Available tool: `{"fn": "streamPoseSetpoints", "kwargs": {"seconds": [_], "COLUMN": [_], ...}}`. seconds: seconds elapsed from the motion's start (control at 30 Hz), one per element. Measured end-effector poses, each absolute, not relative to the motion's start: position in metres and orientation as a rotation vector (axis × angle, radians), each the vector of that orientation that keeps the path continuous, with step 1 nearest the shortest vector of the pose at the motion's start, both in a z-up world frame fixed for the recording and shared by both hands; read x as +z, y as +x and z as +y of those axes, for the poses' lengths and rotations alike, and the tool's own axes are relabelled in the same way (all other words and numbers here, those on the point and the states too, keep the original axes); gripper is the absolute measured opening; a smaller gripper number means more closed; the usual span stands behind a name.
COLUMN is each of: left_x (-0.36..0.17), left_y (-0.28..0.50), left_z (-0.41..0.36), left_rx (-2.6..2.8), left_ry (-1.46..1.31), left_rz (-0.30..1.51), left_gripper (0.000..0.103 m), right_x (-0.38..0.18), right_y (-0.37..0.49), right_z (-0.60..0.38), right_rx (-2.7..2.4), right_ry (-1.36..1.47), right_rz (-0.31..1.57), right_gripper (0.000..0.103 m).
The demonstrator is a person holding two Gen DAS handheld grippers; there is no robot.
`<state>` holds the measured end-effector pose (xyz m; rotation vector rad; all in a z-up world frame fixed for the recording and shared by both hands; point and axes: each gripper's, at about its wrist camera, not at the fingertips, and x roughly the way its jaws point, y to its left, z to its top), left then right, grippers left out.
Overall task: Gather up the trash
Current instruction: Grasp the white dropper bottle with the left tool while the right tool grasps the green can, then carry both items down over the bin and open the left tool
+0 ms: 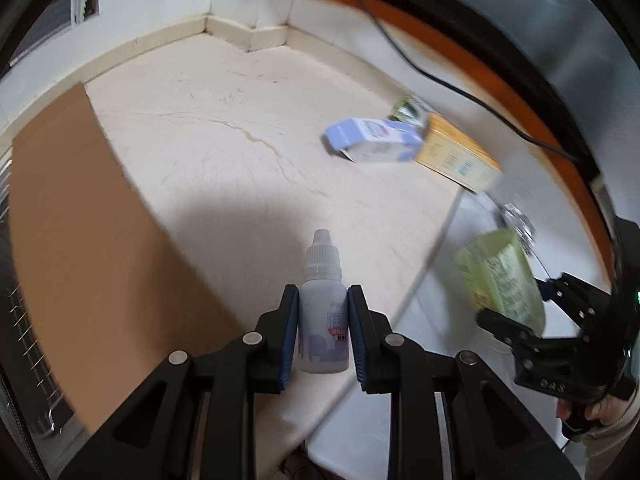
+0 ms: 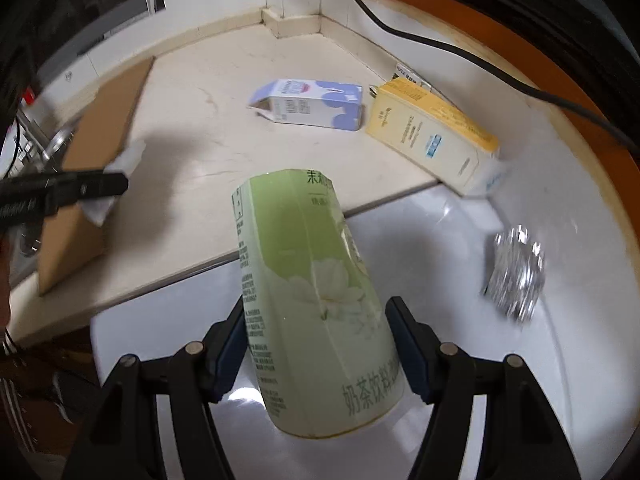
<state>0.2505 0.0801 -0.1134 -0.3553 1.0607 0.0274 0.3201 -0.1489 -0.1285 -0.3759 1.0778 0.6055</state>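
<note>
Already gripped: dropper bottle [image 1: 323, 308] upright between left gripper [image 1: 323, 320] pads; green cup [image 2: 312, 300] clamped in right gripper [image 2: 316, 344], long axis toward twelve o'clock. Cardboard box [image 1: 80, 240] at nine o'clock, nearer left.

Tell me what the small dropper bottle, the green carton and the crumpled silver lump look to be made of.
Dropper bottle: likely white plastic, smooth and matte, with a ribbed cap and printed label.
Green carton: apparently coated paperboard, slightly glossy, with visible fold creases and printed text.
Silver lump: probably metal foil; its crinkled, mirror-bright facets suggest this, though blur leaves it open.
</note>
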Motion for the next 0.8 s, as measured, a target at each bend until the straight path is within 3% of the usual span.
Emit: {"fn": "streamPoseSetpoints", "kwargs": {"seconds": [0.33, 0.8], "left_x": [-0.081, -0.080], "left_y": [0.132, 0.000], "left_z": [0.066, 0.082], "left_rx": [-0.018, -0.036], "left_ry": [-0.268, -0.218], "left_rz": [1.003, 0.985], "left_gripper": [0.022, 0.022], "right_x": [-0.089, -0.081], "right_y": [0.225, 0.092], "right_z": [-0.156, -0.124], "right_rx": [0.597, 0.587], "right_ry": [-0.086, -0.010], "right_rz": [1.046, 1.086], "right_gripper": [0.067, 0.067]}}
